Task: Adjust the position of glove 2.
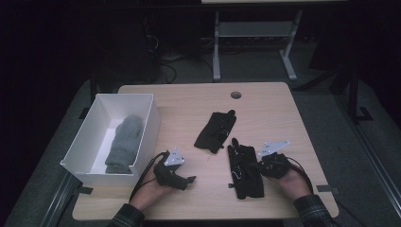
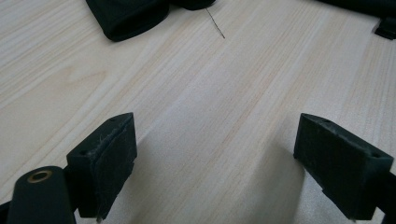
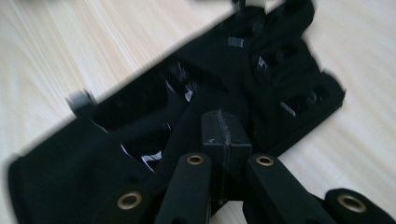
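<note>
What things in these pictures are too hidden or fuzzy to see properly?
- Right gripper: whether its shut jaws pinch the near black glove; the right gripper view is blurred.
- Far black glove: cut off by the left gripper view's top edge.
- Grey mitten: its cuff end sits behind the white box wall in the high view.

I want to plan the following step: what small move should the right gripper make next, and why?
Probably lift a little. The right gripper has its jaws shut at the near black glove, which lies flat on the table. A grey glove already lies in the white box, so a small raise would show whether the fabric is really caught.
</note>
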Demonstrator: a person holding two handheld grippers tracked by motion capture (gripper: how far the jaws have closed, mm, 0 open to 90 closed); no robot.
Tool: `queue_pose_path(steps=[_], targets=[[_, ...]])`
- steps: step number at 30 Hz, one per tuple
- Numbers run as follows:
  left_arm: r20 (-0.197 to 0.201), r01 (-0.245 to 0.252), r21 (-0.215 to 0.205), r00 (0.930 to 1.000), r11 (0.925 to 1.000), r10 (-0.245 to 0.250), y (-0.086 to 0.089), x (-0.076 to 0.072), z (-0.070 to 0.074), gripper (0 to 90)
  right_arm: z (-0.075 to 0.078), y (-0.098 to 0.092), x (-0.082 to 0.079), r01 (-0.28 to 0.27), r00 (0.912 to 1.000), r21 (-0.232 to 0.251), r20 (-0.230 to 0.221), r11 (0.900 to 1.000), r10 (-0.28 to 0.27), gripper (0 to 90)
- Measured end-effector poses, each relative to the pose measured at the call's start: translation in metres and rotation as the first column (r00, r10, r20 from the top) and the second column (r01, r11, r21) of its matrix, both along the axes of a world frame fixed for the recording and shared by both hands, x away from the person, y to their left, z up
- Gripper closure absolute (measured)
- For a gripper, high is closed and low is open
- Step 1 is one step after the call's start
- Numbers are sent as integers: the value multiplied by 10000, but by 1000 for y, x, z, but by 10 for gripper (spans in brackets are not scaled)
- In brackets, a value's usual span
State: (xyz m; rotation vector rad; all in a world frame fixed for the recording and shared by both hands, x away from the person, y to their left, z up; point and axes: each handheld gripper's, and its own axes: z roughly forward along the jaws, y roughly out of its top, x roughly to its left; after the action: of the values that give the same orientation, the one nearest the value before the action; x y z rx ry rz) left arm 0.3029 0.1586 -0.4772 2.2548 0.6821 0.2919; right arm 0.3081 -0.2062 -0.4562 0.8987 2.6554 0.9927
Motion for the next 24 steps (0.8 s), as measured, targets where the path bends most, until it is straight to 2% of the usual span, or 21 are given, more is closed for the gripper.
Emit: queue_pose_path(steps=[6, 9, 10, 12, 14, 17, 20, 22, 24], targets=[[3, 3, 8, 10000, 10000, -3, 0, 0, 0, 125, -2, 8, -8, -389, 9992, -90, -113, 9992, 388, 900], [-52, -58, -79, 10000, 10000, 58, 0, -1, 0, 125, 0, 12, -11, -589, 9983, -234, 38, 9980, 590, 887], [-48, -58, -78, 10000, 10000, 58, -1, -1, 0, 125, 1, 12, -11, -545, 9985, -121, 68, 9984, 545, 866], [-54, -56, -73, 10000, 10000, 56, 0, 0, 0, 125, 3, 6, -9, -281, 9995, 172, 175, 9995, 278, 794], [-51, -72, -62, 10000, 10000, 71, -1, -1, 0, 125, 3, -2, -5, 243, 9987, 425, 447, 9988, -262, 665], [-144, -77, 42, 9999, 10000, 78, -3, 0, 1, 125, -1, -16, 3, 1208, 9888, 654, 803, 9905, -1259, 475], [-206, -142, 135, 9997, 9998, 145, -4, 1, 2, 125, -5, -27, 9, 1671, 9821, 808, 742, 9826, -1731, 370], [-323, -128, 225, 9994, 9997, 135, -4, 2, 4, 131, -8, -31, 12, 1855, 9781, 746, 818, 9798, -1914, 297], [-460, -152, 197, 9988, 9997, 161, -4, 4, 5, 134, -13, -33, 14, 2147, 9727, 666, 749, 9744, -2195, 276]])
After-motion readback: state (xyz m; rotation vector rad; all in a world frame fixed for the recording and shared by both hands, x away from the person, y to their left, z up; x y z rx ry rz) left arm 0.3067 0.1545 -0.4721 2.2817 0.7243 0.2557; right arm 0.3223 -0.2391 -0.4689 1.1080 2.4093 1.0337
